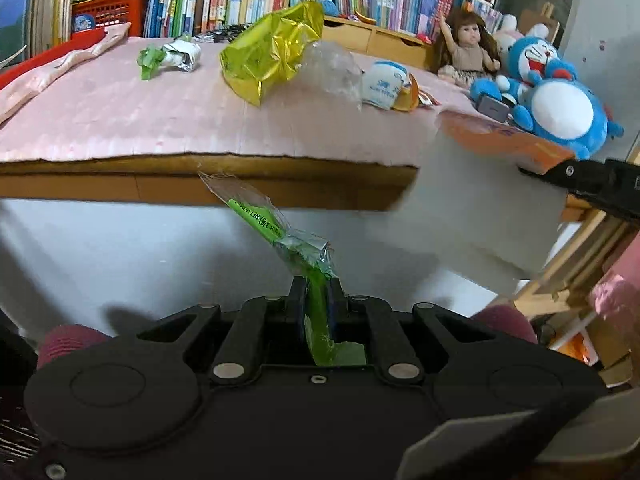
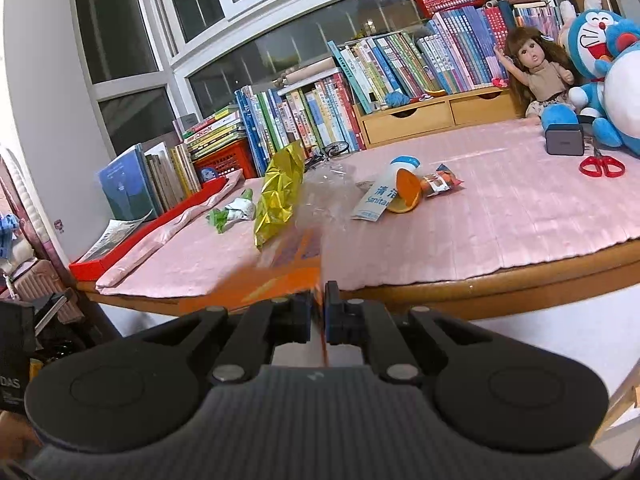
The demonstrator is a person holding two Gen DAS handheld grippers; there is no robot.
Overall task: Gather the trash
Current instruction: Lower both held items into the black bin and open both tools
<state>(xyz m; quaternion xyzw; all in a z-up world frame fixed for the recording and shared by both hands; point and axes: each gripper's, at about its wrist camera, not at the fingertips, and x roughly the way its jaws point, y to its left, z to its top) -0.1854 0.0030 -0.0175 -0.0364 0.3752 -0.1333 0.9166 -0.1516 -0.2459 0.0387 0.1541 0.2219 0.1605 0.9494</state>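
My jaws are pinching trash, the left gripper (image 1: 318,286) a crinkly green-and-clear plastic wrapper (image 1: 280,236), the right gripper (image 2: 319,300) a flat orange packet (image 2: 276,280), so I should keep both pressed tight until over a bin.

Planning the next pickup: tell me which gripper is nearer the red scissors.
Right. The right gripper, shut on an orange wrapper, faces the table holding the red scissors; the left gripper, farther left, holds a green wrapper.

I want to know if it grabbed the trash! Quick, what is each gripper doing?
Left gripper: closed on a crinkled green and clear plastic wrapper.
Right gripper: closed on a flat orange plastic packet.
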